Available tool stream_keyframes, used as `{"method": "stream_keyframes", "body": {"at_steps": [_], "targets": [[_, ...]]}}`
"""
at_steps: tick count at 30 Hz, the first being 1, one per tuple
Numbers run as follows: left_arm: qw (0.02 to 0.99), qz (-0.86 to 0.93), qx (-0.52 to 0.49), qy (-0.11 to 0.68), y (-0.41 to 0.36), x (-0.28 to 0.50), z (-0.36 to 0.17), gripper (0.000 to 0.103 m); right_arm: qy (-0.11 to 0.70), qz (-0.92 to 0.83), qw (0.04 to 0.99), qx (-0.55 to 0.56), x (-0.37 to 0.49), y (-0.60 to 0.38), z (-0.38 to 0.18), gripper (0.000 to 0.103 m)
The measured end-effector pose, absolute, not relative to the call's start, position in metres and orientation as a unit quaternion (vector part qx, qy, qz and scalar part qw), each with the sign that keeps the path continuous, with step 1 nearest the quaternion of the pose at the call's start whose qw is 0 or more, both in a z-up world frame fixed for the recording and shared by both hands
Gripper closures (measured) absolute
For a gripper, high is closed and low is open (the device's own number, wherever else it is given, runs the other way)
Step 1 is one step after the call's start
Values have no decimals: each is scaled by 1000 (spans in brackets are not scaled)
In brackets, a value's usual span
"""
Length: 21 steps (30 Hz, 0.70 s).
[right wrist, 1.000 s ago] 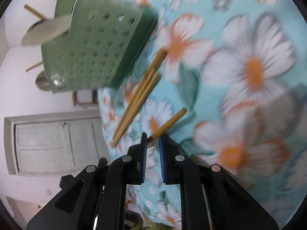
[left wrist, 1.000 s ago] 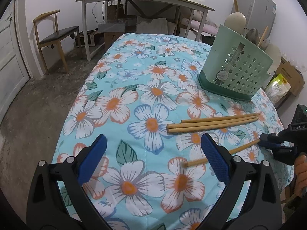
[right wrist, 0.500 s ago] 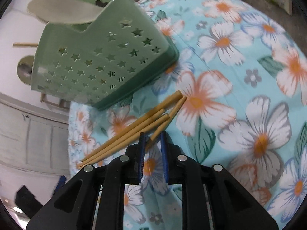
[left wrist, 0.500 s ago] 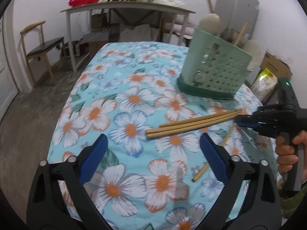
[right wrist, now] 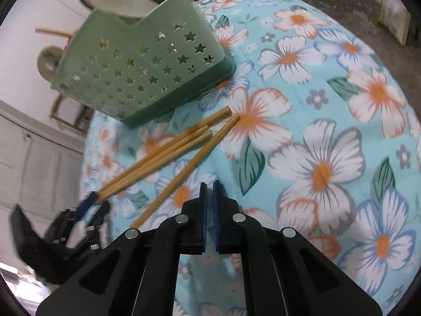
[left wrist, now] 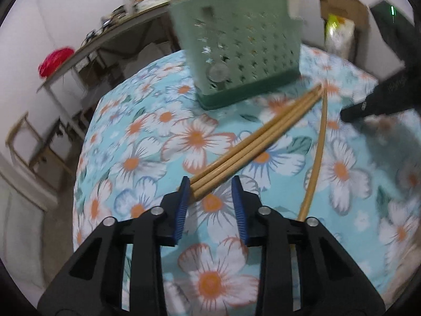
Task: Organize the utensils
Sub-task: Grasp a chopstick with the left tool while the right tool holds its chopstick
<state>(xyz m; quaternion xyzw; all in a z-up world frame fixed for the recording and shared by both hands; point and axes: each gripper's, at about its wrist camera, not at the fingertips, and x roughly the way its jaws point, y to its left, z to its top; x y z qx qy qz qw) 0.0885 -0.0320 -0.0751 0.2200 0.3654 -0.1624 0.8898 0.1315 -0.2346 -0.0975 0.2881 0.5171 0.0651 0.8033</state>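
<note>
Three bamboo chopsticks lie side by side on the flowered cloth, pointing at the green star-holed utensil holder. My left gripper is closing around their near ends; the ends sit by the left pad and a gap remains on the right. A fourth chopstick lies alone to the right, its far tip by the bundle. My right gripper is shut with nothing in it, just right of the single chopstick. The right wrist view also shows the bundle, the holder and the left gripper.
The holder has a spatula and other utensils standing in it. The table's edge curves close at the left. Beyond it are a cluttered side table with a red bag, a chair, and a cardboard box behind a yellow-green bag.
My left gripper has come in over the near ends of the three chopsticks, rolled, and its jaws have narrowed a lot. My right gripper has let go of the single chopstick, which lies on the cloth.
</note>
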Motion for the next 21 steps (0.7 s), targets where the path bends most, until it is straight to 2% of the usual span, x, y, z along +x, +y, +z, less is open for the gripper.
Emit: {"method": "stream_keyframes", "body": {"at_steps": [6,10,15,18,21], "targets": [[876,-167,298,342,-49,85,-83,87,510,95,787,333,135,-241,-96,96],[864,-170,346,325,-59,78,-86,103,509,106,777,355,145,-237,-95,83],[855,-189,341,342,-62,78,-87,103,514,86,784,339,164,-222,-99,81],[853,-189,344,343,-63,74,-88,103,507,68,798,317,166,-213,-100,85],[856,-197,329,346,-62,70,-82,103,503,63,809,299,163,-207,-98,85]]}}
